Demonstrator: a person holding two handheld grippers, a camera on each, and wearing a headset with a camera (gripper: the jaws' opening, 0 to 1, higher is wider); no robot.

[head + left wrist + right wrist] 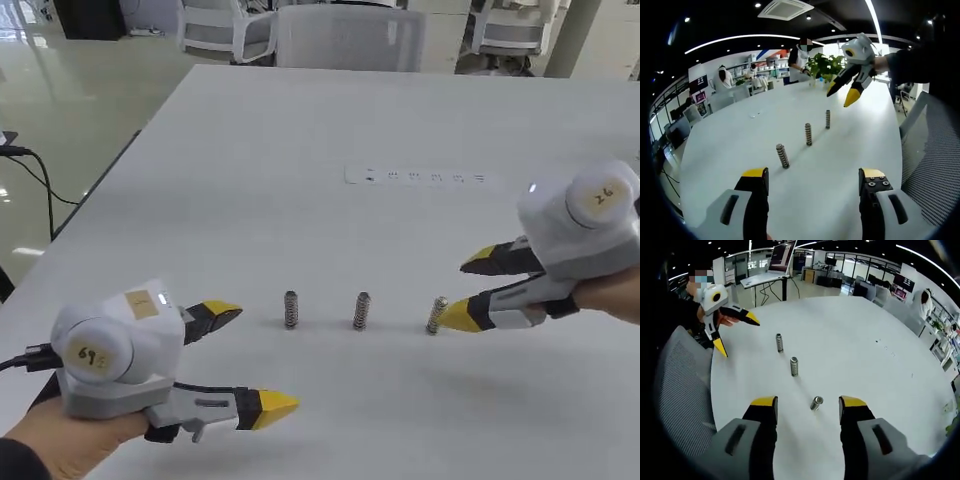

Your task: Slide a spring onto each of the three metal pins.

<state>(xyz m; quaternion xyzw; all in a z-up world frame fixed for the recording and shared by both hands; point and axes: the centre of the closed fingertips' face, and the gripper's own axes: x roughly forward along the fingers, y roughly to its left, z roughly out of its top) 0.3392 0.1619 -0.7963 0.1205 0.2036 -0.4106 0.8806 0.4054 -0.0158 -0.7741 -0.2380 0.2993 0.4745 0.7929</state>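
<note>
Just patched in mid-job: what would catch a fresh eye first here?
A row of three springs stands mid-table: the left spring and middle spring upright, the right spring leaning. The right gripper, jaws open, has its yellow tips right beside that leaning one; the left gripper, also open, is at the near left of the white table, apart from the row.

Count: 3 springs standing in one row on the worktop [300, 150]: left spring [290, 309], middle spring [361, 311], right spring [436, 315]. Can't count the pins inside them separately. 2 handheld grippers: left gripper [262, 358], right gripper [456, 293], each with 2 yellow-tipped jaws. 1 socket panel [420, 177] toward the far edge. 3 office chairs [350, 40] along the far edge.
</note>
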